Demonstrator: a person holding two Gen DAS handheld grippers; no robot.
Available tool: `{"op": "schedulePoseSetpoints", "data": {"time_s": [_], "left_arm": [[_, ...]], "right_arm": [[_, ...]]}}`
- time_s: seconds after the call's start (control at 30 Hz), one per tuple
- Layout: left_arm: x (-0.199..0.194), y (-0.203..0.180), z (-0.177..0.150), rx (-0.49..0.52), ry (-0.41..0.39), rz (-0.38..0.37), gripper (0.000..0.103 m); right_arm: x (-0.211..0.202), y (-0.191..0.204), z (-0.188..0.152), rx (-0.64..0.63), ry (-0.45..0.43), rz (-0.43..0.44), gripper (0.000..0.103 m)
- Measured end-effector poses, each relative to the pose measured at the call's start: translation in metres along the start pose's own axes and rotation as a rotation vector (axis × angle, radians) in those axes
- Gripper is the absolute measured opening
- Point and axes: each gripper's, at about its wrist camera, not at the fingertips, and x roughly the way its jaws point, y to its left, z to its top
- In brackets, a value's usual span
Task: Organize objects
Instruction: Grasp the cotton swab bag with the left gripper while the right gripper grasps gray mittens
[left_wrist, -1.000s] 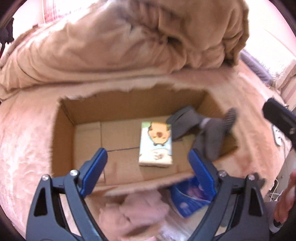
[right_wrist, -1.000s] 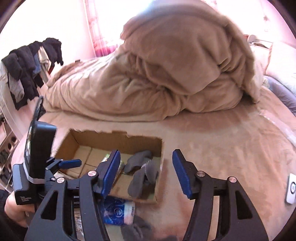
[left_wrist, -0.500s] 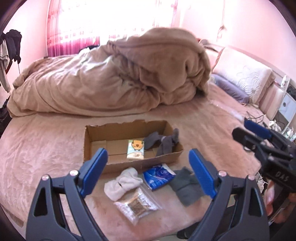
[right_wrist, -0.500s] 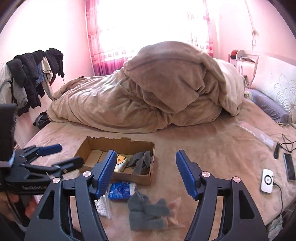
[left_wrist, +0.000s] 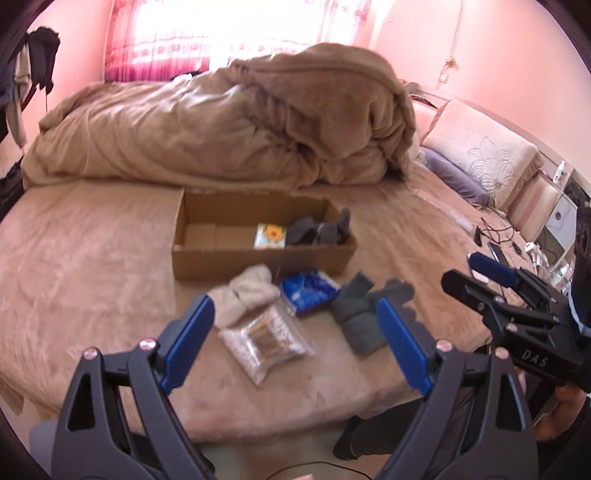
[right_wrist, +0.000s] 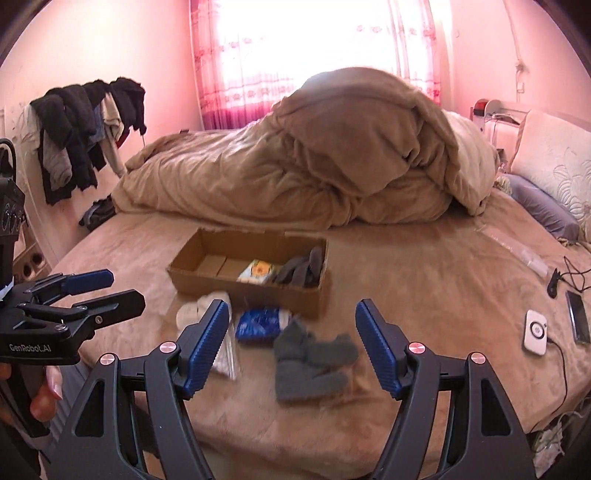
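Hovering between picks, we held the left gripper (left_wrist: 295, 343) spread and empty, the right gripper (right_wrist: 291, 343) opening over grey socks (right_wrist: 310, 354) at six o'clock of the cardboard box (right_wrist: 192, 280), our judged next grab.

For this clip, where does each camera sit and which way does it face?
Left wrist: on the left gripper, facing down across the bed at the cardboard box; right gripper and hand at right.
Right wrist: on the right gripper, jaws opening, same heading; left gripper at left.
Shared: box, grey socks, blue packet.
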Motion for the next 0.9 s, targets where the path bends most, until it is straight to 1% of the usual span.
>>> {"op": "schedulePoseSetpoints", "data": {"time_s": [0.13,0.37,0.47,0.7,0.8,0.9], "left_arm": [[0.025,0.006,-0.017,-0.02,0.05,0.006,0.091],[0.072,0.017,-0.034,-0.041,0.128,0.023,0.091],[0.093,0.025,-0.042,-0.068,0.155,0.041,0.091],[0.132,0.037,-0.056,-0.128,0.223,0.035,0.091],[0.144,0.038,-0.06,-0.13,0.232,0.048,0.091],[0.146,0.036,-0.062,-0.124,0.208,0.054,0.09]], "right_arm": [[0.013,0.003,-0.016,-0.002,0.042,0.008,0.074],[0.052,0.005,-0.037,-0.003,0.124,0.021,0.074],[0.07,0.006,-0.045,-0.003,0.158,0.031,0.074],[0.108,0.003,-0.061,0.011,0.238,0.07,0.074],[0.12,-0.001,-0.064,0.029,0.256,0.076,0.074],[0.133,-0.005,-0.067,0.055,0.283,0.089,0.074]]}}
